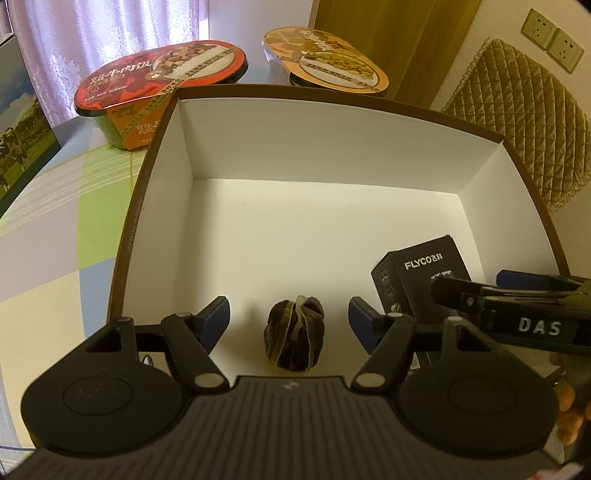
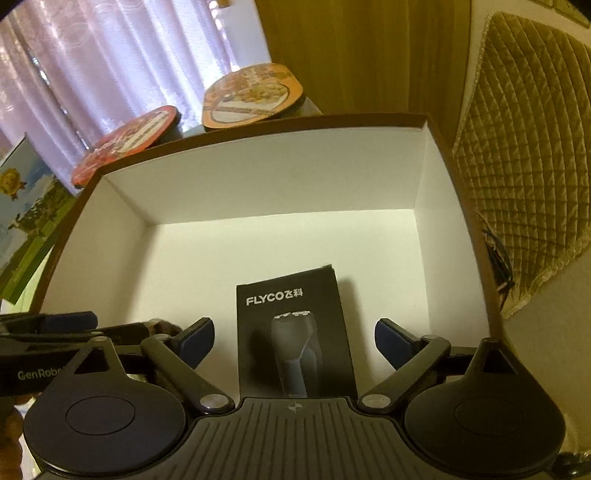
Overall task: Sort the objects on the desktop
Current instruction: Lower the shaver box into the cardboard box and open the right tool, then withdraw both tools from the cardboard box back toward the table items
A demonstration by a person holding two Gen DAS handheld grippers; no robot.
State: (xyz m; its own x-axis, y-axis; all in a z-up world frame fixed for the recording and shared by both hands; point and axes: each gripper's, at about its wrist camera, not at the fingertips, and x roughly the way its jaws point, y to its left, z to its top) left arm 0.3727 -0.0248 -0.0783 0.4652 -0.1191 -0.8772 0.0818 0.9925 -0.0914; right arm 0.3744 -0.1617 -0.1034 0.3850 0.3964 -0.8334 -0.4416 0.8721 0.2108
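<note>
Black shaver carton (image 2: pixel 295 332) between parted tongs (image 2: pixel 294 338)

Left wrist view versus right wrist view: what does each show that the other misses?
Left only: the small dark bundle clearly, lying between the open left tongs, and wall sockets.
Right only: the shaver printed on the FLYCO box, between the open right tongs.
Both: the white-lined box, the two meal bowls and the quilted chair back.

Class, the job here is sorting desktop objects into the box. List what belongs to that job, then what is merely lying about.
Part of the job:
- open white-lined box
- black FLYCO box, standing inside it
- dark rolled bundle, inside it
- left gripper, open
- right gripper, open

Lying about:
- red meal bowl
- orange meal bowl
- quilted chair back
- curtain
</note>
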